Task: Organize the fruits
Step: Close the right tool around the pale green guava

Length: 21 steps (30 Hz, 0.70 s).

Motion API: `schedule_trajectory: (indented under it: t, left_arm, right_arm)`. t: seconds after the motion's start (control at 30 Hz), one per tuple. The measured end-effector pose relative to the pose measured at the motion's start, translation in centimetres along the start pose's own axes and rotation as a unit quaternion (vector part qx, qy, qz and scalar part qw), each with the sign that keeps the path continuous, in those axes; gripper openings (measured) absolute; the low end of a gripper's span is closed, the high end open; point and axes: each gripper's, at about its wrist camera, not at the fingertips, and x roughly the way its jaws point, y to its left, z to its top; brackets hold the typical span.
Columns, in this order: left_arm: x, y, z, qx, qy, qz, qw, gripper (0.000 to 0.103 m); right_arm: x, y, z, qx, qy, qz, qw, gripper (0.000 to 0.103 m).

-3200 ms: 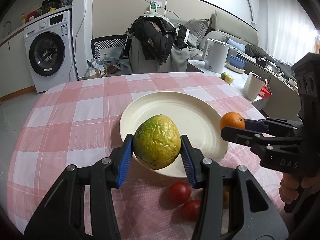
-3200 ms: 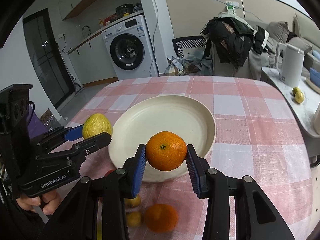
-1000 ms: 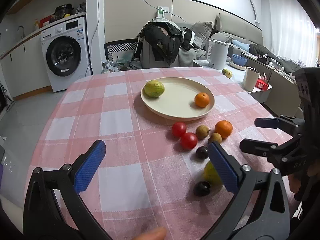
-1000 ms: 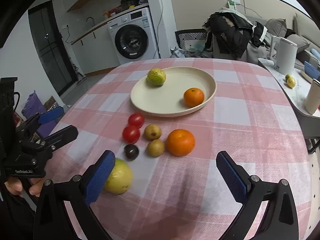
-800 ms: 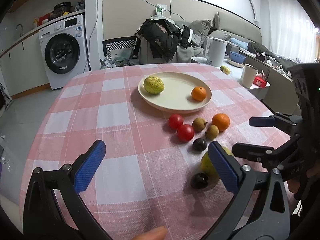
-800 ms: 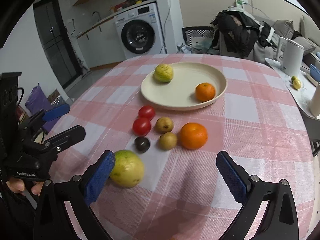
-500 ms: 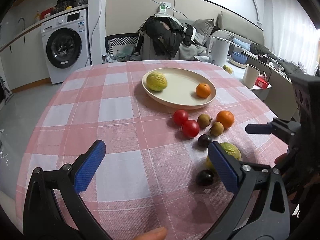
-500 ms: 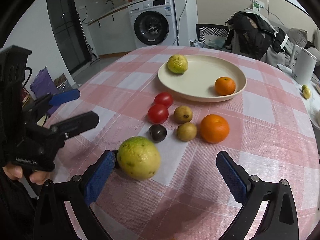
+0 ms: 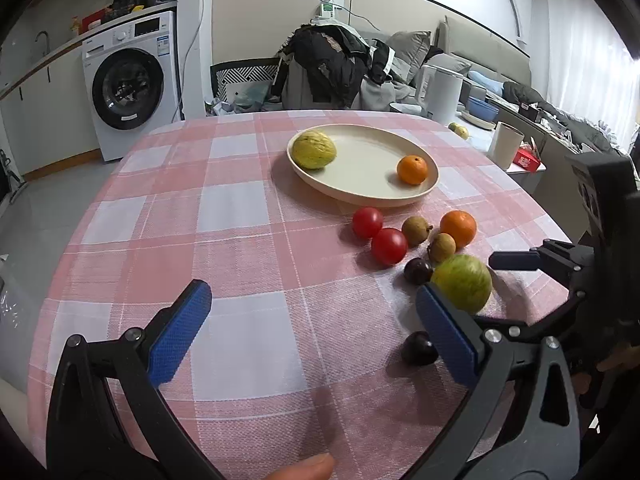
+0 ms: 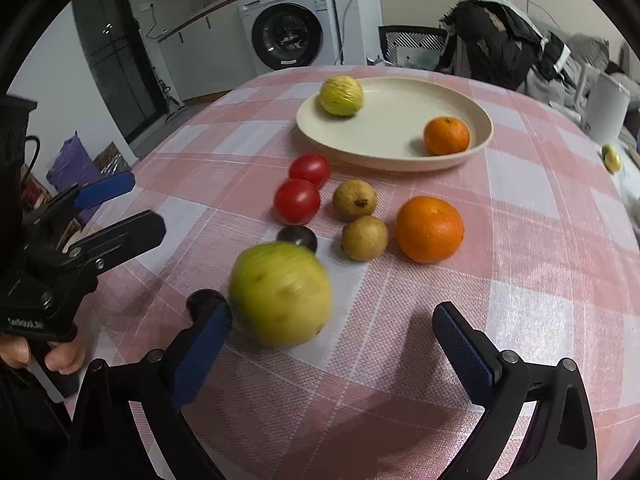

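Grippers both stand wide open, holding nothing; right gripper (image 10: 332,344) is near green fruit (image 10: 280,293); left gripper (image 9: 316,336) hovers above tablecloth (image 9: 240,208).

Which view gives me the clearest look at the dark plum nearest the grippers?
The left wrist view: the dark plum lies there in sharp focus, only its right edge cut off by the left gripper's blue finger pad. In the right wrist view the plum is half hidden behind the right gripper's pad and the blurred green fruit.
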Motion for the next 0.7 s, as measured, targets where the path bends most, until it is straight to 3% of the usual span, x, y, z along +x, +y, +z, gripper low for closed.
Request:
schedule_trajectory:
  t: [0.13,0.27,0.33,0.6,0.7]
  left_arm:
    - [0.27,-0.21,-0.16,0.005,0.003,0.001,1.0000,0.102]
    - [0.57,-0.45,-0.32,0.007,0.012,-0.004,0.9999,0.102]
    - [0.62,-0.50,-0.32,0.007,0.013,-0.006,0.9999,0.102]
    - [0.91,-0.39,-0.47,0.004,0.020,-0.007,0.9998,0.102]
    - [1.00,-0.47,-0.48,0.004,0.022,-0.007,0.9997,0.102]
  right_arm:
    - [-0.31,-0.52,0.15,0.010,-0.010,0.006,1.000,0.100]
    - [-0.32,-0.53,0.12,0.009,-0.008,0.022,1.000,0.086]
    - [-0.36,-0.23,-0.01,0.004,-0.008,0.027,1.000,0.085]
    - [-0.15,0.31,-0.05,-0.005,-0.012,0.050,0.999,0.064]
    - [-0.35,0.26,-0.04,-0.004,-0.019,0.063,0.998,0.051]
